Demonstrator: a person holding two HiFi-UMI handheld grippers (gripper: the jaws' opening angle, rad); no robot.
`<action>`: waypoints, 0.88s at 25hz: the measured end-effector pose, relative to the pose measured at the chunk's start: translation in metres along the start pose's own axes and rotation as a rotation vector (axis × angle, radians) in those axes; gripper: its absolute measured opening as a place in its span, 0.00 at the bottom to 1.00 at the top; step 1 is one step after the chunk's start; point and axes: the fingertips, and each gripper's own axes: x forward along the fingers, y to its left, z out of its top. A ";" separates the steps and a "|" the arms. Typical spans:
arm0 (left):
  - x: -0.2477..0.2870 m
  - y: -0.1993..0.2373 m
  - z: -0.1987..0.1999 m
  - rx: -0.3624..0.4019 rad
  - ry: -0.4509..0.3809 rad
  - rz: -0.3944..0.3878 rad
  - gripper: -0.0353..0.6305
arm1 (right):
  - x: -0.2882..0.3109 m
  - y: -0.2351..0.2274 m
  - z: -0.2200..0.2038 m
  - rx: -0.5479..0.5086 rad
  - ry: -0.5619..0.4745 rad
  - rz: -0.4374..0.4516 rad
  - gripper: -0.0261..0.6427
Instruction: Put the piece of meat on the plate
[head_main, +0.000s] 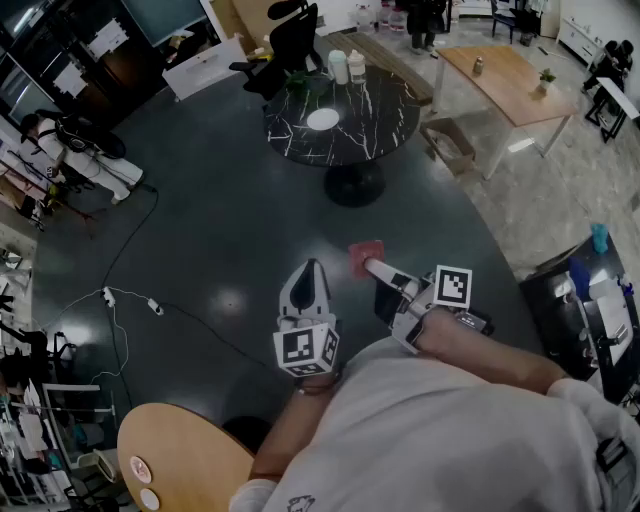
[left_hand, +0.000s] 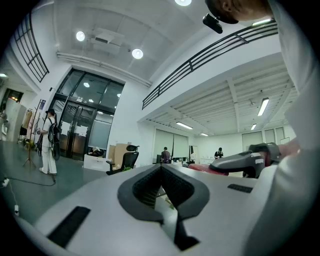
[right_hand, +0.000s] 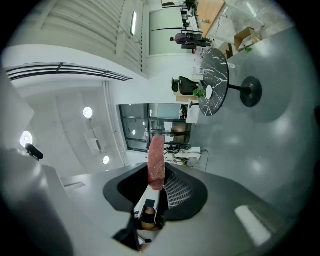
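a dark floor (head_main: 220, 230) fills most of the head view, and on it stands a round black marbled table (head_main: 380, 120), well ahead of both hands. on that table lies a white plate (head_main: 323, 119), which looks bare. behind it stand two pale bottles (head_main: 347, 66) and a small green plant (head_main: 300, 78).

the piece of meat (head_main: 362, 252) is not on the table. it is in the air over the floor, clamped between the jaws of the right gripper (head_main: 375, 268). in the right gripper view the meat (right_hand: 156, 160) shows as a thin red slab seen edge-on, with its long axis running straight out along the jaws. the same view shows the plate (right_hand: 208, 92) far off, up and to the right of the slab.

so the plate lies forward of the meat and a little to the left in the head view, with open floor between. the right hand has to carry the meat the whole way, i judge.

the left gripper (head_main: 308, 272) sits just left of the right one, its jaws together on nothing, and it has no part yet.
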 end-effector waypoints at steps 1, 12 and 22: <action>-0.001 -0.001 0.000 -0.001 0.000 -0.001 0.06 | -0.001 0.000 -0.001 0.003 0.001 -0.001 0.17; -0.005 -0.001 -0.002 -0.001 0.008 0.014 0.06 | -0.002 -0.001 -0.002 0.013 0.014 -0.003 0.17; 0.033 -0.003 -0.005 0.010 0.018 0.033 0.06 | 0.006 -0.012 0.036 0.015 0.026 -0.014 0.17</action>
